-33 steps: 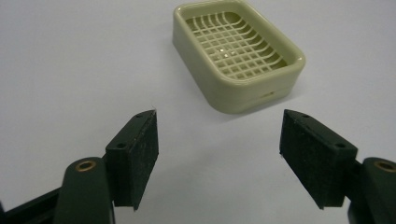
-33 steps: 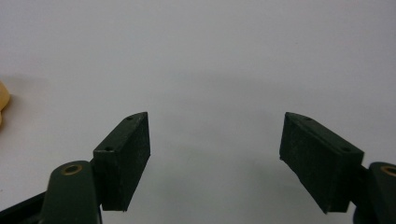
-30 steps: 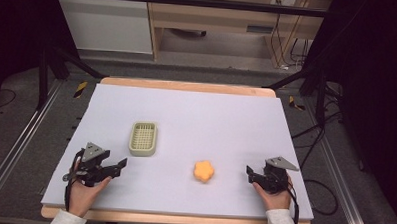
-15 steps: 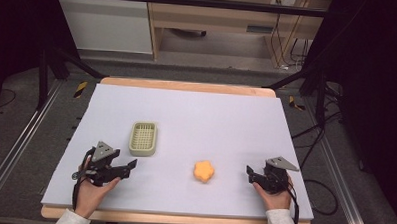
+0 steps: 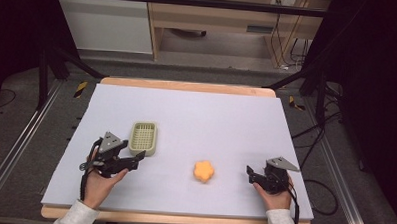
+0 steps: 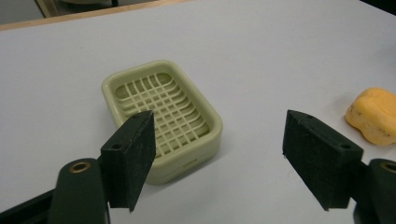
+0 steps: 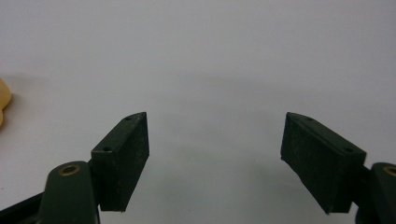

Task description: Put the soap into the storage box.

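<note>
Soap dish [image 5: 143,138] — pale green, slatted, on counter [image 5: 226,118], just ahead of left gripper [image 5: 139,156], jaws apart. Orange sponge [image 5: 203,171] nearby. Right gripper [image 5: 249,173] — jaws apart, empty.

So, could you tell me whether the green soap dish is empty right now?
Empty. The soap dish shows only its bare grid, and the orange soap lies apart on the table.

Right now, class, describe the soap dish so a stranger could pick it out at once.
Start at the white table, then its near left part, just ahead of the left gripper. The soap dish is a pale green rounded rectangle with a grid floor, unlike the lumpy orange piece to its right.
</note>
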Demonstrator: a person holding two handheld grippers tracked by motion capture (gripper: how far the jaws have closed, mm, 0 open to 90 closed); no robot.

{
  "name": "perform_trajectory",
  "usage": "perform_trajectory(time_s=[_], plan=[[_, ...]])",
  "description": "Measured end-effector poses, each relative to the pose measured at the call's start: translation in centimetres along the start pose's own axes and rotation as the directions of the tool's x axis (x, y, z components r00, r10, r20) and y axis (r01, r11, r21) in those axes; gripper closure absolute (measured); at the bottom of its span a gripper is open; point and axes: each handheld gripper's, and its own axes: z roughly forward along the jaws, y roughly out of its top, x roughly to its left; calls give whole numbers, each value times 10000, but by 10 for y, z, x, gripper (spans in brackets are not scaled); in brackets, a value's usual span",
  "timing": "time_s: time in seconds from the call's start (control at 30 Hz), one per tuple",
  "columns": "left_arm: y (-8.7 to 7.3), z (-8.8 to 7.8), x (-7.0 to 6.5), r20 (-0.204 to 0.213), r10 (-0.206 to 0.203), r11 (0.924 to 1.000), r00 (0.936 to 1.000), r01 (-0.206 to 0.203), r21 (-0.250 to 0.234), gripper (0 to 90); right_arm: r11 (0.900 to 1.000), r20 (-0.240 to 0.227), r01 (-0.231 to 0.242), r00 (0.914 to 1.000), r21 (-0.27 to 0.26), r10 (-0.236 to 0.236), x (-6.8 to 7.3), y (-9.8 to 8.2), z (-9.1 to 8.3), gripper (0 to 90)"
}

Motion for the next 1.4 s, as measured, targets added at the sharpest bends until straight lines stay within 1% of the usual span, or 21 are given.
perform_trajectory(time_s=[0.1,0.17,0.3,0.33,0.4,0.53,0.6,0.67,0.7,0.77,0.87,1.0,1.03,1.1,1.13,1.27,1.3,1.37,1.4], plan=[[5,4,-3,75,69,9999,9999,-69,76,256,10000,-26,-31,10000,-24,31,0,0,-1,232],[8,8,-7,190,34,10000,9998,-35,54,256,10000,2,-10,10000,-22,10,0,0,0,230],[13,13,-12,257,118,9999,9996,-120,53,256,10000,-33,-20,10000,-42,20,0,0,0,220],[16,16,-16,309,155,9999,9994,-156,38,255,10000,-6,-11,10000,-52,11,-1,0,0,219],[20,20,-21,376,279,9996,9989,-281,62,254,10000,-4,-8,10000,-61,8,-1,0,0,218],[25,25,-29,552,388,9992,9977,-390,16,253,10000,-3,18,10000,-78,-19,-1,0,0,214],[27,29,-34,710,330,9994,9969,-325,-77,253,10000,-5,4,10000,-66,-4,-1,0,0,209],[29,32,-39,760,453,9989,9961,-458,44,252,10000,-4,-43,10000,-84,43,-1,-1,-1,207],[29,32,-39,760,453,9989,9961,-458,44,250,9999,6,-46,10000,-139,47,-2,-1,-2,207],[32,36,-45,840,570,9983,9948,-580,94,249,9996,-45,-207,9998,-191,206,-3,-1,-3,204],[33,40,-51,996,672,9974,9928,-693,180,249,9997,25,-158,9999,-195,158,-4,-1,-3,202],[35,44,-59,1080,897,9953,9901,-932,278,249,9998,12,-106,9999,-185,106,-3,-2,-2,199],[36,45,-60,1111,1014,9938,9886,-1058,343,246,9997,12,-95,10000,-203,95,-4,-2,-2,198],[37,48,-63,1186,971,9942,9882,-1017,337,244,9997,0,-164,9999,-200,164,-4,-1,-2,197],[37,48,-64,1219,1050,9931,9870,-1105,392,244,9997,10,-165,9999,-197,165,-4,-1,-2,197],[39,52,-70,1419,1132,9913,9834,-1215,514,240,9997,-4,-166,9999,-174,166,-3,-1,-1,194],[39,52,-70,1419,1132,9913,9834,-1215,514,240,9997,-7,-180,9998,-159,180,-3,-1,-1,194],[38,55,-74,1581,1234,9884,9797,-1355,682,239,9998,20,-151,9999,-152,152,-3,-1,-1,195],[38,55,-74,1581,1234,9884,9797,-1355,682,237,9998,20,-151,9999,-152,152,-3,-1,-1,195]])
